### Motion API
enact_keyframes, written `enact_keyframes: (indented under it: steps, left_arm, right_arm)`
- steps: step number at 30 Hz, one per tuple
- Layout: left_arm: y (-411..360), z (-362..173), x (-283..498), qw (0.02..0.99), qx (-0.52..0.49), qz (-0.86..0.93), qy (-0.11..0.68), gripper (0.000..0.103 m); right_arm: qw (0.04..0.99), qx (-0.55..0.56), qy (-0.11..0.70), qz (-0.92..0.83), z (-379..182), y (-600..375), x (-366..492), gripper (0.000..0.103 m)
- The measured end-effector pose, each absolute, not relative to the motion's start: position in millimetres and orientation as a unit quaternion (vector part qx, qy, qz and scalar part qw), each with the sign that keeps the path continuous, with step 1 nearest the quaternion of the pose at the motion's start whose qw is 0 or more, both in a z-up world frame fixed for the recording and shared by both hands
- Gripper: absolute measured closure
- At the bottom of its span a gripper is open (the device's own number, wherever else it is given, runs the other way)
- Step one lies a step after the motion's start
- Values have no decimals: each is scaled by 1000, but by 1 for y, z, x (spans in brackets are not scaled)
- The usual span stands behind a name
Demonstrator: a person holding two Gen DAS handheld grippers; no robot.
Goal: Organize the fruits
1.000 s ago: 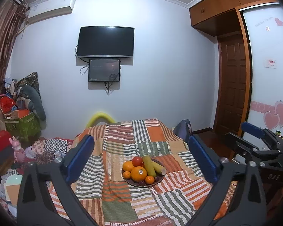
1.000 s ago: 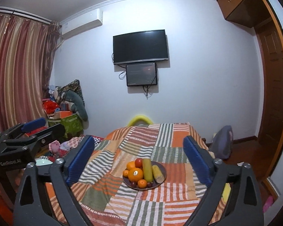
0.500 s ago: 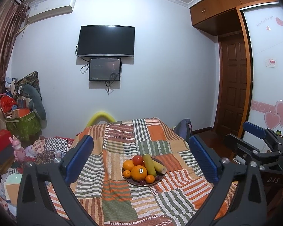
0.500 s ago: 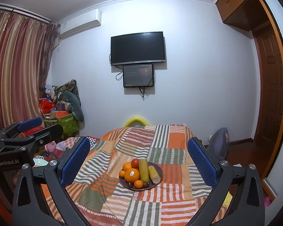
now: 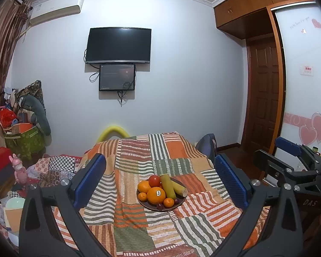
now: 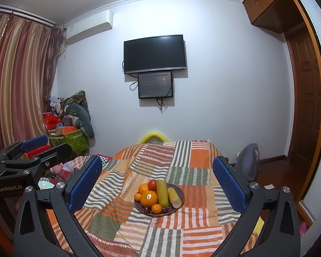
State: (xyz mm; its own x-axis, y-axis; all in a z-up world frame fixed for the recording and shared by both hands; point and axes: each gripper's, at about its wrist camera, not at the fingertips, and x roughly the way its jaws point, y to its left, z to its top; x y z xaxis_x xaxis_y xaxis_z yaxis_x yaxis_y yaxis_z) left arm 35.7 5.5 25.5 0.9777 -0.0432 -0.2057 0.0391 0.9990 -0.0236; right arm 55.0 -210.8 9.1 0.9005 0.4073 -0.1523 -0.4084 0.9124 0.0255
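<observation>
A dark plate (image 5: 177, 203) (image 6: 180, 192) of fruit sits on a striped patchwork cloth (image 5: 139, 231) (image 6: 194, 231). It holds a large orange with a sticker (image 5: 156, 195) (image 6: 149, 198), several smaller oranges, a red tomato (image 5: 154, 180) (image 6: 152, 184), a green stick-shaped piece (image 5: 167, 186) (image 6: 162, 193), a yellow-green piece (image 5: 179, 188) (image 6: 174, 197) and dark grapes. My left gripper (image 5: 159, 180) is open and empty, well back from the plate. My right gripper (image 6: 157, 182) is open and empty, also well back. Each gripper shows at the edge of the other's view.
The cloth-covered table drops off at its far edge by a yellow arc (image 5: 112, 131). Piled bags and boxes (image 5: 21, 132) stand at the left by a curtain. A grey bag (image 6: 248, 160) sits on the floor at the right, near a wooden door (image 5: 264, 98).
Both views have shifted slightly: the plate has drifted a little left in the right wrist view. Both grippers stay open and empty. The fruit has not moved.
</observation>
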Motion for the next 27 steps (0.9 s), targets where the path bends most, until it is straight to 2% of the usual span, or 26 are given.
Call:
enact_keyframes:
  steps: [27]
  left_arm:
    - [2, 25, 39, 994, -11, -28, 109, 0]
  right_arm:
    - [976, -4, 78, 205, 9, -214, 58, 0]
